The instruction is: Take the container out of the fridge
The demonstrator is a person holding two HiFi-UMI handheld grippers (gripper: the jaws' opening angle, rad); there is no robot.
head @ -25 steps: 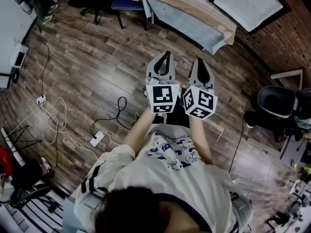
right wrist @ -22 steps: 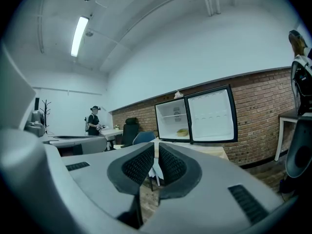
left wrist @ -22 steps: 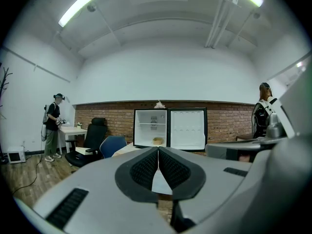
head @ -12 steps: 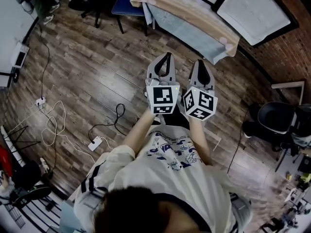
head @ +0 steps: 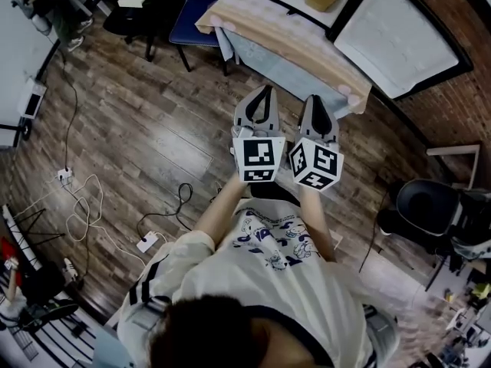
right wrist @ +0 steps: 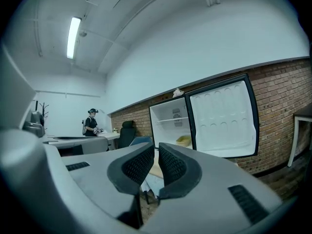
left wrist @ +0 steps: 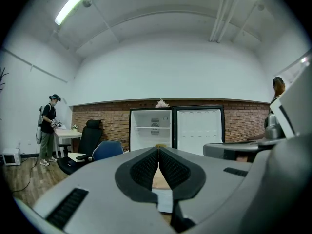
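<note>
Your left gripper and right gripper are both pinched together, empty. Spread one wide before you reach the yellow container in the open fridge.

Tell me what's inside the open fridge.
A tan container sits on the fridge floor, below one bare shelf. The right gripper covers the compartment's bottom left corner.

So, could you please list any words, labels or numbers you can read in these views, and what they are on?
No text can be read in any view.
Shirt print: a blue graphic, any lettering too blurred to read.
Marker cubes: black-and-white square patterns only, no words.
Fridge: no label visible.
</note>
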